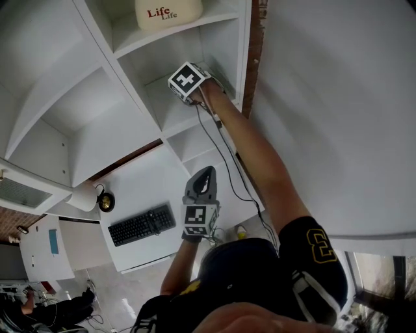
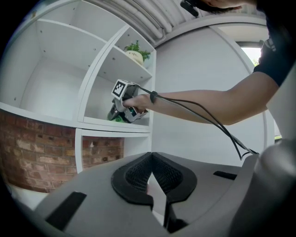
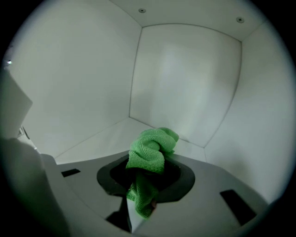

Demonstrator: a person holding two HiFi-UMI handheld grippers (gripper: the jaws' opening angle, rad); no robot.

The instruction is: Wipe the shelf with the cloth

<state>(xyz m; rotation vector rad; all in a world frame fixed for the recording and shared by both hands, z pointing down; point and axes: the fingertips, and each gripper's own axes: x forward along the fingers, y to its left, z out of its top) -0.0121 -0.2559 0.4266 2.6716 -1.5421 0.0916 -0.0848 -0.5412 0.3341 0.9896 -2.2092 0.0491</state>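
Keyboard [image 1: 142,224]: black; lies on the white tabletop [image 1: 146,185] below the shelf.
Lettering: "Life" printed twice on a cream cushion [image 1: 168,13], which sits one compartment above the working one; a yellow figure "3" on the person's black sleeve [image 1: 316,246].
Left gripper [image 2: 152,159]: jaws closed on each other with nothing between them; held low in front of the body; jaws aimed up toward the shelf; marker cube turned to the head camera.
Shelf [image 1: 97,97]: white, divided into compartments; brick wall shows behind the lower openings in the left gripper view.
Right gripper [image 3: 149,163]: jaws clenched on the cloth; placed inside a compartment at the right end of the shelf, close to the side panel.
Cloth [image 3: 152,143]: green, bunched; long axis runs along the jaws; one end hangs down at the jaw root, the crumpled end projects past the tips and points at the rear corner of the compartment; contact with the shelf board cannot be confirmed.
Right arm [image 1: 260,162]: extended almost straight from the shoulder up to the compartment; a black cable runs along the forearm.
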